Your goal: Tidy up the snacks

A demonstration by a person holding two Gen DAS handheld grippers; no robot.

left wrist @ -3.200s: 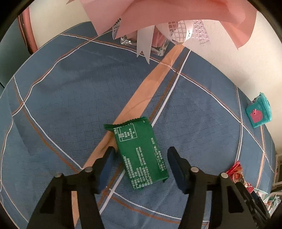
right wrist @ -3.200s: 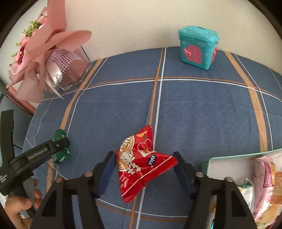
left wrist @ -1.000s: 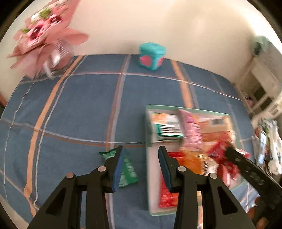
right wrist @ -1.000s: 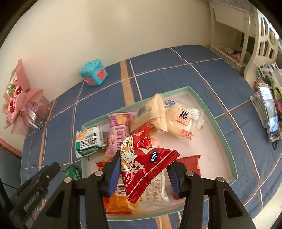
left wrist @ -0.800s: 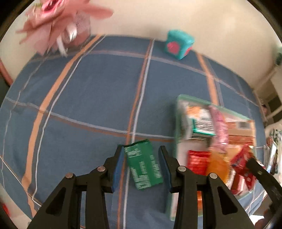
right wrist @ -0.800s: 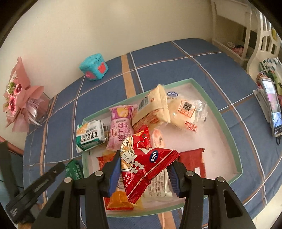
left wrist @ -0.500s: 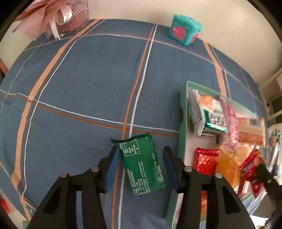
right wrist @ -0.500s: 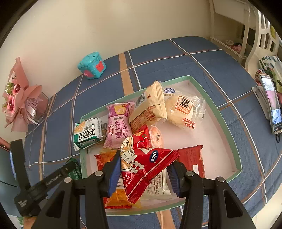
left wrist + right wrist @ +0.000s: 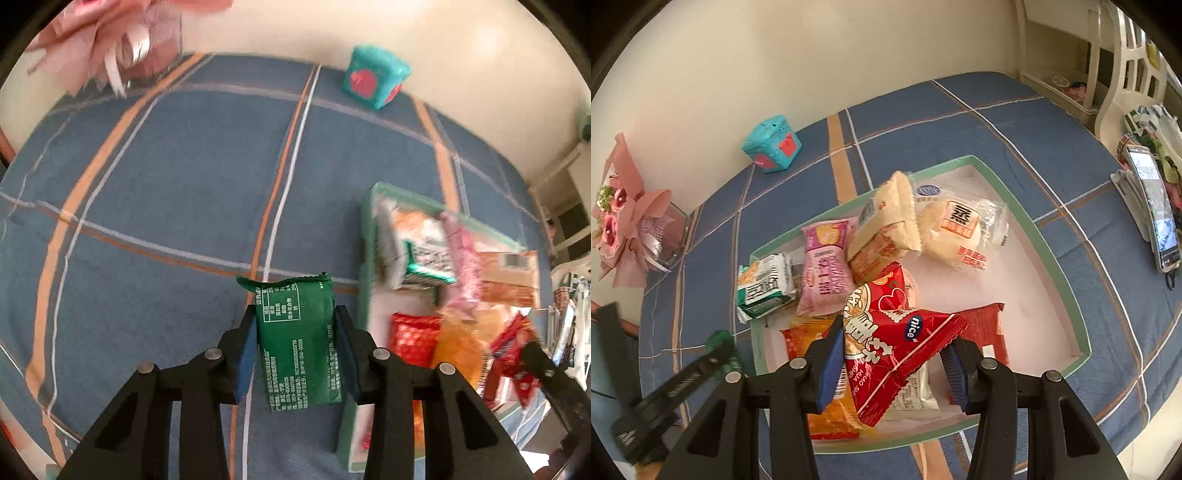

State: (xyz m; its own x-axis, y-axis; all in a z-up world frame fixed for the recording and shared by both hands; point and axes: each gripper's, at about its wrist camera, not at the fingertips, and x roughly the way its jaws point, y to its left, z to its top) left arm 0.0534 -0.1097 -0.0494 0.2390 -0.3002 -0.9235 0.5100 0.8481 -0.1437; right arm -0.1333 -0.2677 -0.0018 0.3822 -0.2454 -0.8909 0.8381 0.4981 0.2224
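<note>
Both grippers, left (image 9: pixel 295 341) and right (image 9: pixel 892 354), are clamped on packets: I'd carry the green packet (image 9: pixel 297 341) right over the tray rim (image 9: pixel 365 258) before letting go, and drop the red packet (image 9: pixel 894 339) onto the bare floor at frame right.

Left gripper (image 9: pixel 295 345) clamps a green snack packet (image 9: pixel 298 341) above the blue plaid tablecloth (image 9: pixel 166 184), beside a snack-filled tray (image 9: pixel 364 236).

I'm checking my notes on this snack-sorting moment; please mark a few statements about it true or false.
1. The left hand-held gripper grips a green packet. True.
2. The right hand-held gripper is empty. False: it grips a red snack bag.
3. The tray already holds several snacks. True.
4. The green packet lies inside the tray. False: it is over the blue cloth, beside the tray.
</note>
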